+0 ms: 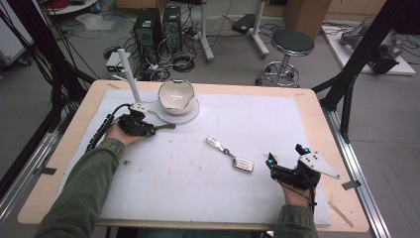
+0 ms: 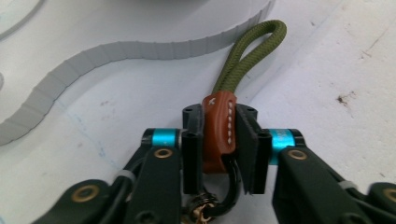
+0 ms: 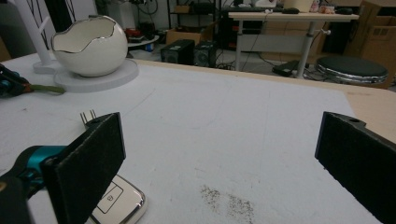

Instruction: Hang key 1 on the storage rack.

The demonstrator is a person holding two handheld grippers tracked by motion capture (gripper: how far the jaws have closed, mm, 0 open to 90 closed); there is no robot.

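Currently left claw (image 2: 219, 140) is clamped on the brown leather tab (image 2: 218, 133) of a keychain; pads press both sides of the tab. Olive cord loop (image 2: 250, 51) sticks out past the jaw tips, lying on the white mat (image 2: 327, 93); a black ring (image 2: 231, 186) and small gold links hang behind the tab, between the jaws. In the high view the left claw (image 1: 148, 130) sits near the tabletop's far-left corner, cord tip (image 1: 167, 127) pointing toward the round white base (image 1: 190, 115) just beside it. Egg-shaped white bowl (image 1: 176, 96) stands on that base; a white post (image 1: 128, 74) rises tilted at the far-left edge.

Right claw (image 3: 219, 154) is wide open, nothing between the pads, jaws low over the mat. In the high view it (image 1: 285, 156) rests near the tabletop's near-right corner, held by the right hand (image 1: 296, 194). Car key fob (image 1: 243, 164) lies flat on the mat just left of it, metal strap (image 1: 218, 145) trailing toward the tabletop's centre; in the right gripper view the fob (image 3: 119, 200) sits right by the left jaw, partly behind it. Contact between jaw and fob: cannot tell. Bowl (image 3: 88, 46) sits far off toward the far-left edge.
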